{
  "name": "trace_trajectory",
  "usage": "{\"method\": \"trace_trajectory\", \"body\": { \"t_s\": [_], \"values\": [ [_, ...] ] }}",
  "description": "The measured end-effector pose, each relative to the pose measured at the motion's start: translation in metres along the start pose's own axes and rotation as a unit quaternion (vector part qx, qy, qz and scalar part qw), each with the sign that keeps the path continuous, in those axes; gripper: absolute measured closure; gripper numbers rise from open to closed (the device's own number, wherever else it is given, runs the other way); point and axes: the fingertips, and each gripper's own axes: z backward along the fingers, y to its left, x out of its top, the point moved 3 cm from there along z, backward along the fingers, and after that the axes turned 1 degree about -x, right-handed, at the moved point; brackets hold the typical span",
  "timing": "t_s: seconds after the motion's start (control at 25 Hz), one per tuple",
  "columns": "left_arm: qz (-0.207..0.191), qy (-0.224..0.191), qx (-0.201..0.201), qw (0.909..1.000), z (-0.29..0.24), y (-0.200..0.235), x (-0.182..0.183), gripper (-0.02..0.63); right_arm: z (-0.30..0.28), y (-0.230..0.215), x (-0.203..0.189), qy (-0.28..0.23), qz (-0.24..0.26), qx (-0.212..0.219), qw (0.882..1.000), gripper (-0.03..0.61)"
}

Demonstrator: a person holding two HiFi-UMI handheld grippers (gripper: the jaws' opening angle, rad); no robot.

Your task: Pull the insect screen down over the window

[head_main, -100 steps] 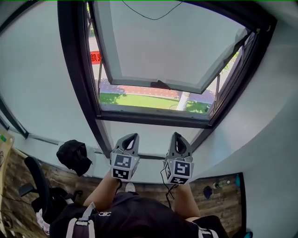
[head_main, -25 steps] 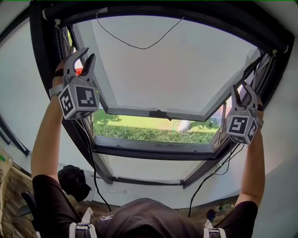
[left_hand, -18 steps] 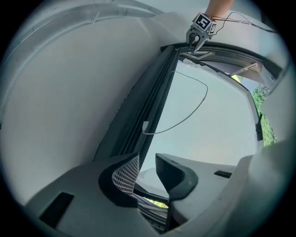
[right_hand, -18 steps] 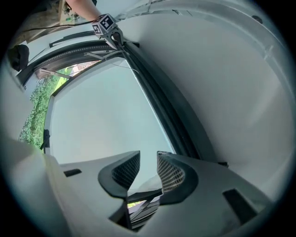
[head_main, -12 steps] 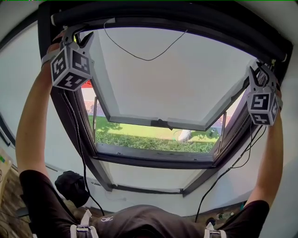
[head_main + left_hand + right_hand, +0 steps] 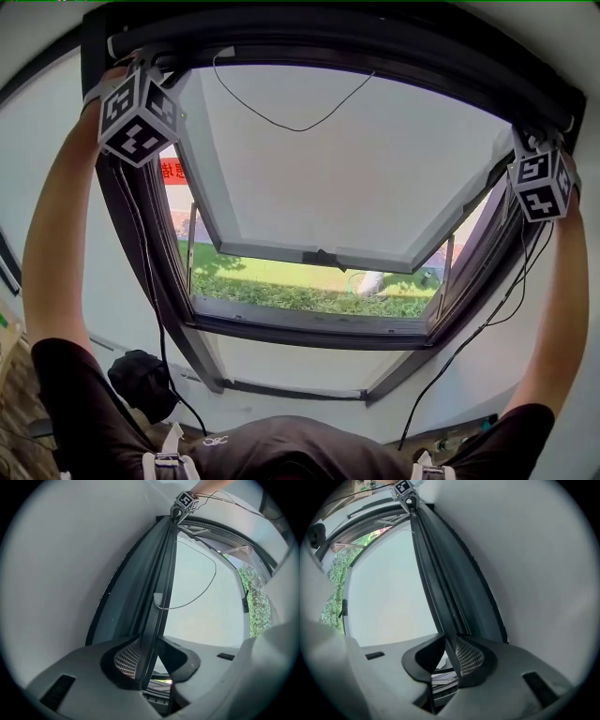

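The insect screen is rolled up in a dark cassette (image 6: 356,47) along the top of the window frame. Its dark pull bar (image 6: 161,573) (image 6: 436,573) runs between both pairs of jaws. My left gripper (image 6: 141,66) (image 6: 151,641) is at the top left corner, open, with the bar between its fingers and resting against the meshed pad. My right gripper (image 6: 530,139) (image 6: 450,639) is at the top right corner. Its jaws have just been closing, and both pads now sit against the bar. Each gripper shows small at the far end of the bar in the other's view.
The window sash (image 6: 347,159) is tilted open outward, with a handle (image 6: 319,255) on its lower edge and a thin cord (image 6: 291,122) looping across the pane. Cables (image 6: 155,309) hang from both grippers. A black bag (image 6: 141,370) lies on the floor below.
Both grippers have risen from beside the sash to the top corners of the frame. Their jaws now straddle the bar, and the right jaws have narrowed.
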Motion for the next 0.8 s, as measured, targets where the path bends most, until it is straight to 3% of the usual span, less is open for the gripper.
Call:
{"method": "trace_trajectory", "body": {
  "t_s": [0.08, 0.12, 0.28, 0.48, 0.68, 0.8],
  "values": [
    [-0.004, -0.001, -0.015, 0.9999, -0.001, -0.002, 0.001, 0.499, 0.001, 0.003, 0.003, 0.009, 0.028, 0.014, 0.999, 0.528],
    [-0.01, -0.001, -0.023, 0.9997, -0.001, -0.004, 0.001, 0.535, 0.002, 0.004, 0.003, 0.015, 0.044, 0.02, 0.999, 0.534],
    [-0.049, 0.003, -0.037, 0.9981, -0.003, -0.008, 0.002, 0.554, -0.006, 0.007, 0.002, 0.037, 0.094, 0.048, 0.994, 0.519],
    [-0.064, 0.019, -0.084, 0.9942, -0.005, -0.01, 0.004, 0.561, -0.016, 0.008, -0.001, 0.061, 0.096, 0.105, 0.988, 0.52],
    [-0.084, 0.045, -0.104, 0.9901, -0.005, -0.01, 0.006, 0.568, -0.013, 0.011, 0.004, 0.077, 0.158, 0.103, 0.979, 0.543],
    [-0.112, 0.064, -0.112, 0.9853, -0.005, -0.011, 0.007, 0.574, -0.011, 0.012, 0.002, 0.08, 0.143, 0.104, 0.981, 0.551]
  ]
}}
